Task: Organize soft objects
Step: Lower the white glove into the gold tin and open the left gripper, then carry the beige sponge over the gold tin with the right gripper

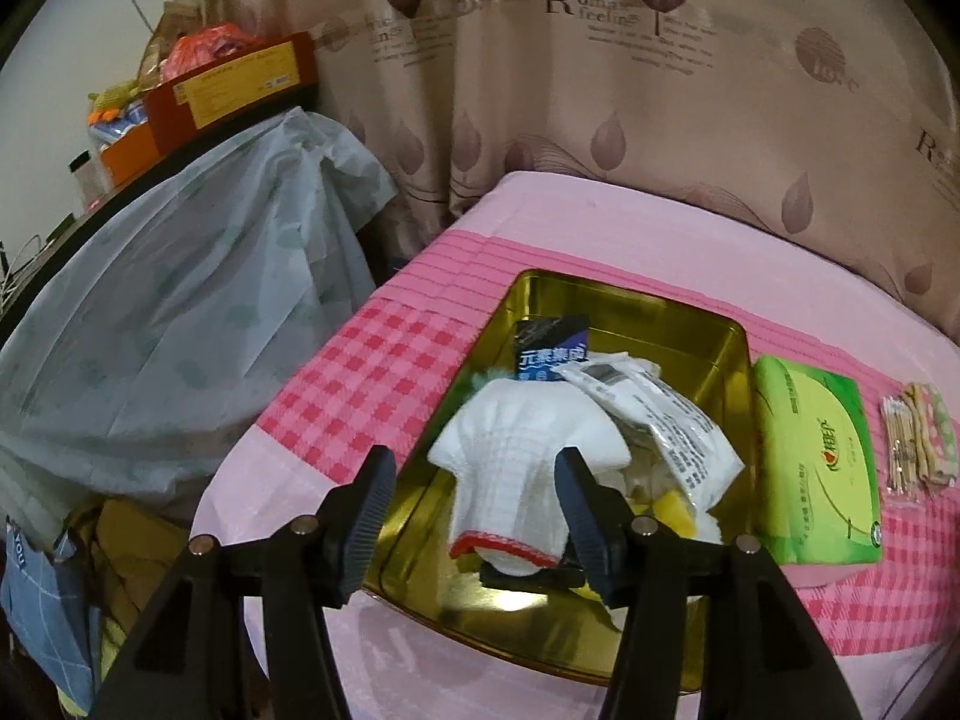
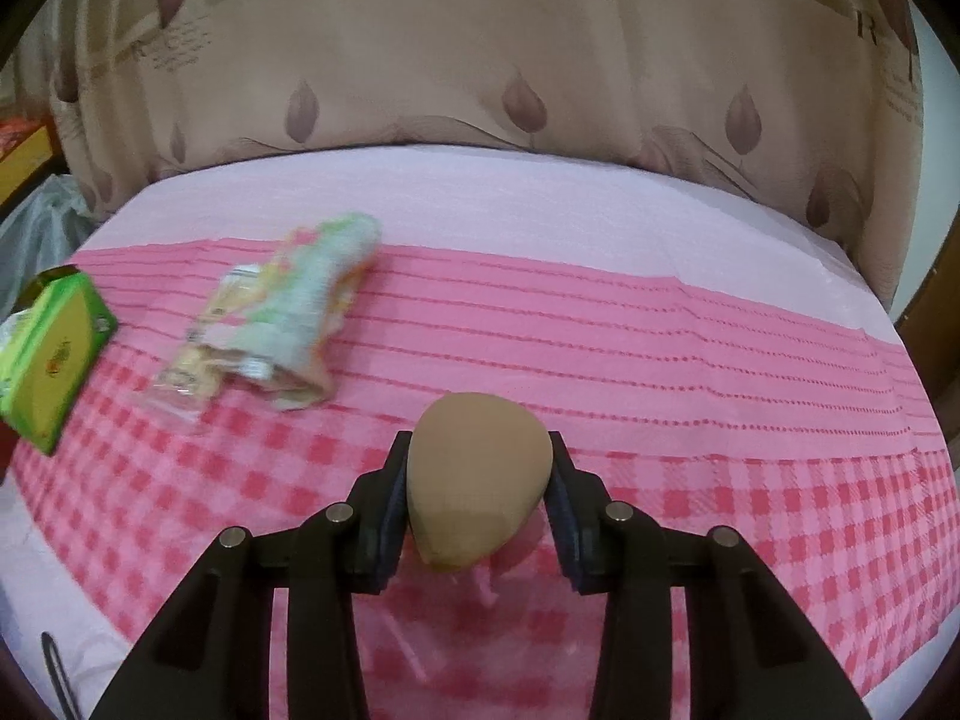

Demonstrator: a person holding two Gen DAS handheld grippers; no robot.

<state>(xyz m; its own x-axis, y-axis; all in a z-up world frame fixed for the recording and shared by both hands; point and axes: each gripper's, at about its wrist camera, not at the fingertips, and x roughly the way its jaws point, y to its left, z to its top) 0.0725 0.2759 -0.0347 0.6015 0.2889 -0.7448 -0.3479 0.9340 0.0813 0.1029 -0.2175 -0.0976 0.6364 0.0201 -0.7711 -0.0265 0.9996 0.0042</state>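
Note:
A gold tin box [image 1: 636, 312] sits on the pink bed. In it lie a white knit glove with a red cuff [image 1: 516, 474], a white printed packet [image 1: 666, 420] and a dark blue packet [image 1: 552, 348]. My left gripper [image 1: 474, 516] is open above the tin's near end, its fingers either side of the glove's cuff without pressing it. My right gripper [image 2: 477, 480] is shut on a tan egg-shaped sponge [image 2: 477, 474] and holds it just above the checked bedspread. A folded green patterned cloth in a clear bag [image 2: 282, 330] lies to the far left of it.
A green tissue pack [image 1: 816, 462] [image 2: 54, 360] lies right of the tin, then a bag of cotton swabs [image 1: 900, 456]. A leaf-print curtain [image 2: 480, 60] hangs behind the bed. A pale plastic sheet [image 1: 180, 330] covers furniture left of the bed, under boxes [image 1: 234, 84].

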